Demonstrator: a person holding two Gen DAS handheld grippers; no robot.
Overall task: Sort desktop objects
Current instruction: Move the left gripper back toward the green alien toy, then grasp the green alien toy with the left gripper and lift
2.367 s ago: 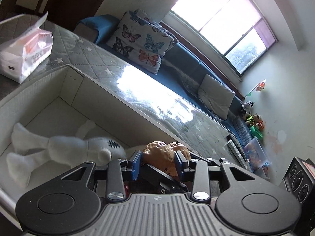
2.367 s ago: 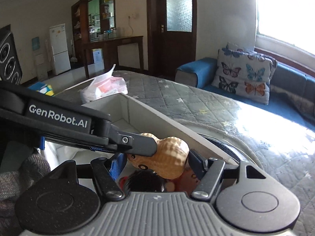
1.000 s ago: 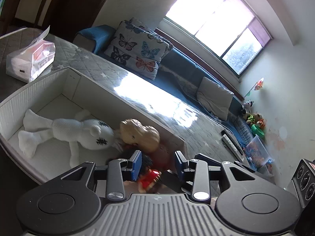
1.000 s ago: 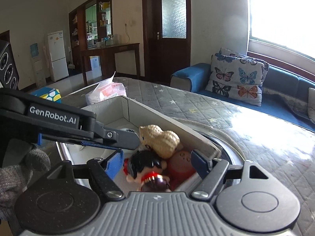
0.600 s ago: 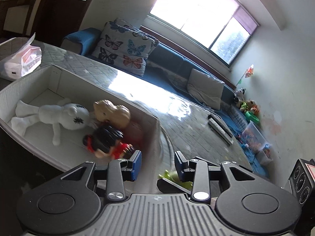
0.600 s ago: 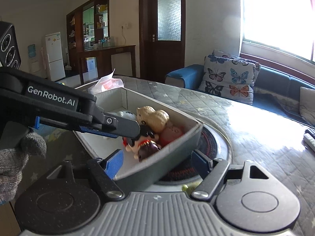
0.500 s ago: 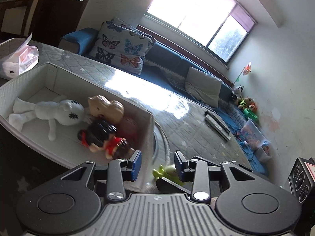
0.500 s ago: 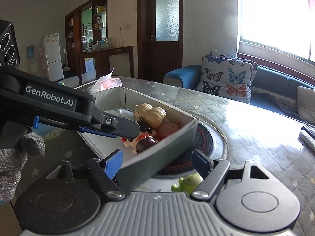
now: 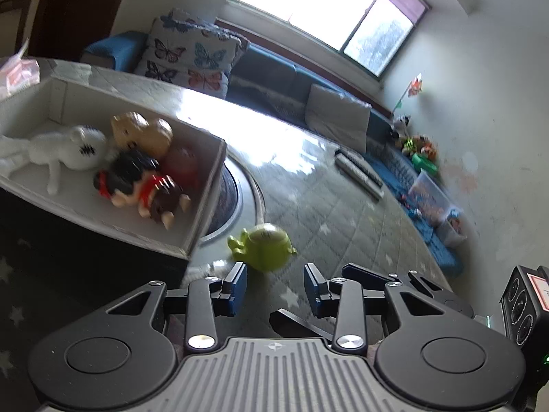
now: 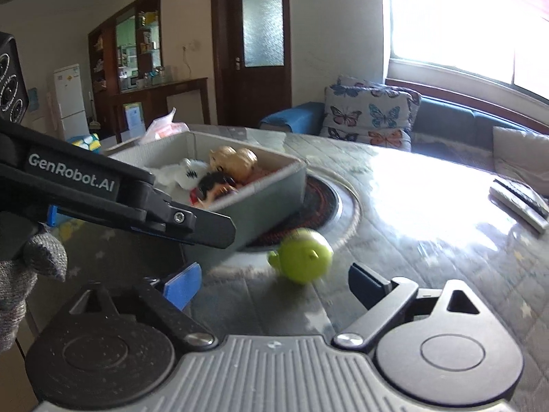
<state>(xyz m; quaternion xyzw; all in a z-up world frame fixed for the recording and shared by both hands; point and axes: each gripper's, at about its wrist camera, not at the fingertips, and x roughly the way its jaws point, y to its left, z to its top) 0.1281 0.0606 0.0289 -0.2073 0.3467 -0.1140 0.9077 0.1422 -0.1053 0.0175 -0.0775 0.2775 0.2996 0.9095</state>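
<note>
A green toy [image 9: 266,246] is seen lying on its side by the box's [image 9: 202,202] corner, ahead of the empty, parted left gripper [image 9: 274,286] and opening right gripper [image 10: 274,283].

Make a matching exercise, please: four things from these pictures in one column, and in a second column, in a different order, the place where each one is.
Things:
1. green toy
2. white plush doll
3. butterfly cushion
4. remote control

Places:
A. on the blue sofa
B. on the table, outside the box, just ahead of both grippers
C. inside the grey box, beside the peanut-shaped toy
D. on the table, near its edge on the sofa side, far from the box

Right pairs: 1-B, 2-C, 3-A, 4-D
</note>
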